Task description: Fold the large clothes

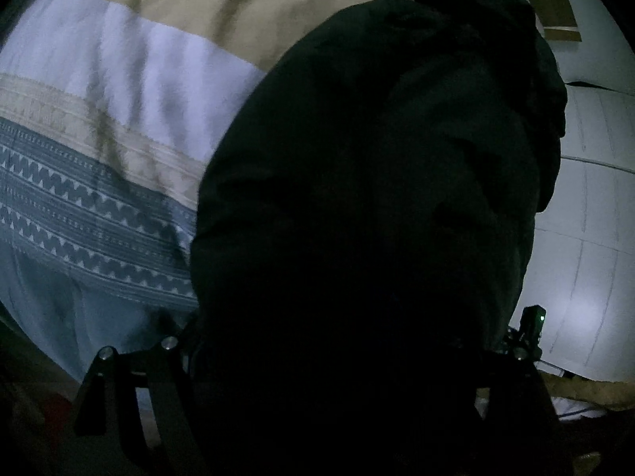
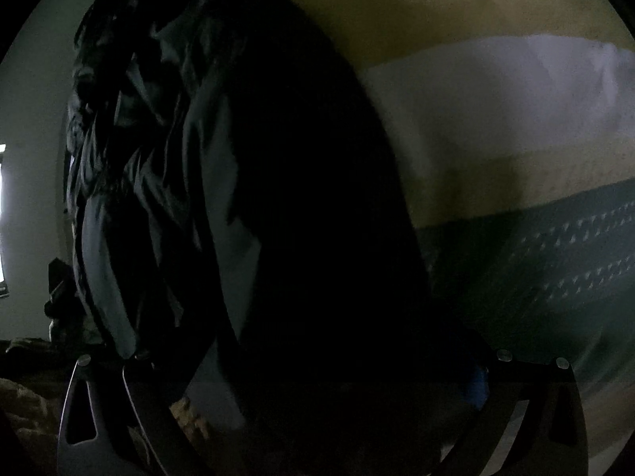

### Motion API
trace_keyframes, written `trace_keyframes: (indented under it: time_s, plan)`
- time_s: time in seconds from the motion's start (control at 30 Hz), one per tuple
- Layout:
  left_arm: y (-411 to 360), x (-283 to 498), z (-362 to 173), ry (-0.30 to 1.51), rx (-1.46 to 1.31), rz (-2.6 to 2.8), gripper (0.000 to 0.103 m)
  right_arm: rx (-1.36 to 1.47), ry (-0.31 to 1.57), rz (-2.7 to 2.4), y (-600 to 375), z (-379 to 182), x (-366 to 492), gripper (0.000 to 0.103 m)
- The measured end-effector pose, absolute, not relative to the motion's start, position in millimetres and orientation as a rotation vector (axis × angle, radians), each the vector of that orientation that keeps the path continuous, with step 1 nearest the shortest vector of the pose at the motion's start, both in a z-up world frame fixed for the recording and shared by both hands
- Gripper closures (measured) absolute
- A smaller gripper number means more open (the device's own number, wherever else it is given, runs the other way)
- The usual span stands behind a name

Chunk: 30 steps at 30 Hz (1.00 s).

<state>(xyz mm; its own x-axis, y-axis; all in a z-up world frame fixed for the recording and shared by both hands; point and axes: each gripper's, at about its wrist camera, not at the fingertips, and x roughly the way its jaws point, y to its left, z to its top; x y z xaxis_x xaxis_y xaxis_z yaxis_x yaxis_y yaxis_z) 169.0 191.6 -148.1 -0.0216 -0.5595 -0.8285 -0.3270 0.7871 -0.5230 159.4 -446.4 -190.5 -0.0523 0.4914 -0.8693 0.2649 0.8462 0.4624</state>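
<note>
One dark garment (image 1: 377, 198), two grippers. Left gripper (image 1: 317, 416): jaws wide apart, garment bulk between them, grip unclear. Right gripper (image 2: 317, 416): jaws spread, cloth between, cannot tell if clamped. Garment runs lengthwise away from both, over striped bedding (image 1: 99, 119).

Working surface is a bed covered by a striped bedspread (image 1: 131, 91): tan band farthest from me, then white, pale tan, grey-blue with zigzag rows, plain light blue nearest. Fabric shows soft creases. A large dark garment (image 1: 369, 206) lies directly on it, bunched, covering the spread's right part in my left camera, left part in my right one.
</note>
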Motion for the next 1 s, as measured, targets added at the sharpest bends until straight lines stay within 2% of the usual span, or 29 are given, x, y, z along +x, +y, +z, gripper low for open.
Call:
trace_keyframes:
  time_s: [0.03,0.07,0.1,0.17,0.23,0.27,0.33,0.43,0.63,1.0]
  plan:
    - [187,168,-147,1.624,-0.711,-0.210,0.032,0.606,1.649,0.202,-447,-191,159,0.002]
    - [183,169,-145,1.622,-0.706,-0.209,0.041,0.613,1.651,0.204,-447,-191,158,0.003]
    - [178,169,-142,1.620,-0.704,-0.208,0.046,0.621,1.652,0.208,-447,-191,157,0.007]
    - [169,171,-135,1.614,-0.692,-0.212,0.065,0.645,1.651,0.220,-448,-192,155,0.020]
    - [155,176,-128,1.612,-0.657,-0.215,0.074,0.664,1.646,0.238,-439,-187,148,0.039]
    - [147,179,-121,1.609,-0.630,-0.220,0.080,0.668,1.640,0.251,-433,-184,143,0.045]
    - [134,187,-111,1.595,-0.611,-0.222,0.086,0.661,1.625,0.274,-430,-173,145,0.064]
    - [123,194,-98,1.562,-0.623,-0.225,0.090,0.622,1.602,0.317,-427,-151,153,0.080]
    - [108,213,-66,1.490,-0.651,-0.243,0.092,0.558,1.515,0.347,-421,-102,161,0.088]
    - [120,285,-35,1.363,-0.701,-0.291,0.092,0.425,1.358,0.307,-415,-33,234,0.089]
